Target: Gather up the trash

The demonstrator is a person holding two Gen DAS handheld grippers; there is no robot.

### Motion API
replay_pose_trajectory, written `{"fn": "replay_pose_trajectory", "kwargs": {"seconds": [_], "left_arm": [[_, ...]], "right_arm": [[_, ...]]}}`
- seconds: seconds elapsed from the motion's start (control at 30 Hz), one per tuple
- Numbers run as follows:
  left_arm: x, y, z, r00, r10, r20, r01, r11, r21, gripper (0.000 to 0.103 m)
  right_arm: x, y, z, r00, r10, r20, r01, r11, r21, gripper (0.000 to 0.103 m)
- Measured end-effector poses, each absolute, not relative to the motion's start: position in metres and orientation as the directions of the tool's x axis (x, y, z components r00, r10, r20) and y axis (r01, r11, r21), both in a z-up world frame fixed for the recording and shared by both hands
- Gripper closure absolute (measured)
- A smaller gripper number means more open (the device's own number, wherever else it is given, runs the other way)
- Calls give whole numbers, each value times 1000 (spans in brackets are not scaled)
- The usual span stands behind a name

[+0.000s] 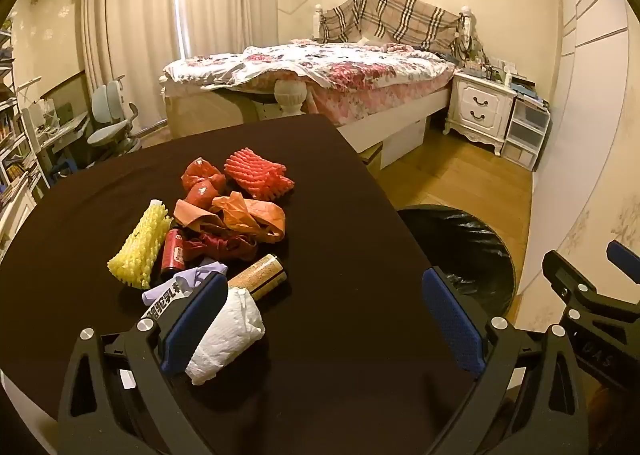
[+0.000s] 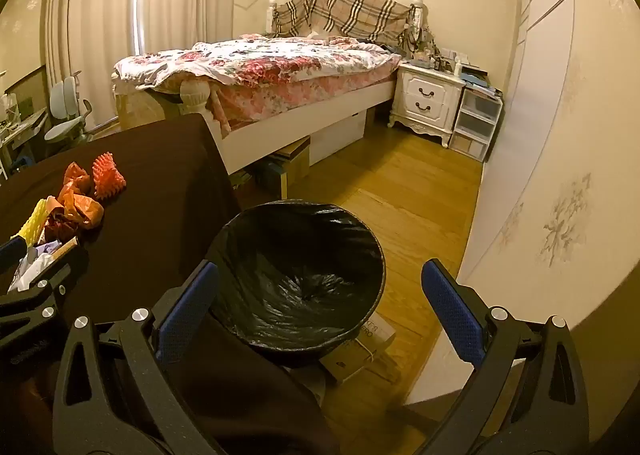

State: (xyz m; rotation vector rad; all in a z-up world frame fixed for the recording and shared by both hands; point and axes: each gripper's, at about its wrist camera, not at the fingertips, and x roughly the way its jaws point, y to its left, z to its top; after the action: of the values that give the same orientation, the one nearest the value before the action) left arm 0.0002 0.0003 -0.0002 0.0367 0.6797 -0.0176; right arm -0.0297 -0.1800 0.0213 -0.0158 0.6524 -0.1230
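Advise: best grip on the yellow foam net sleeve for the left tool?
Grip the yellow foam net sleeve across its middle, coming from above. It lies flat on the dark table as a long tube at the pile's left edge, so its outer long side is free; the red can sits close along the other side. The left tool is open.

The right gripper arm reads "UAS"; other print is illegible.

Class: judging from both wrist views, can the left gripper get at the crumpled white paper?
Probably yes. The left gripper has its jaws wide open, the white paper lies beside its left finger, and nothing covers it.
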Motion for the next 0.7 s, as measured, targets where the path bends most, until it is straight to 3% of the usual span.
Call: {"fn": "replay_pose_trajectory", "kwargs": {"seconds": [0.7], "left_arm": [[0, 0, 0, 778, -3, -629, 28, 999, 30, 6]], "right_arm": [[-30, -182, 18, 781, -117, -613, 108, 993, -51, 4]]}}
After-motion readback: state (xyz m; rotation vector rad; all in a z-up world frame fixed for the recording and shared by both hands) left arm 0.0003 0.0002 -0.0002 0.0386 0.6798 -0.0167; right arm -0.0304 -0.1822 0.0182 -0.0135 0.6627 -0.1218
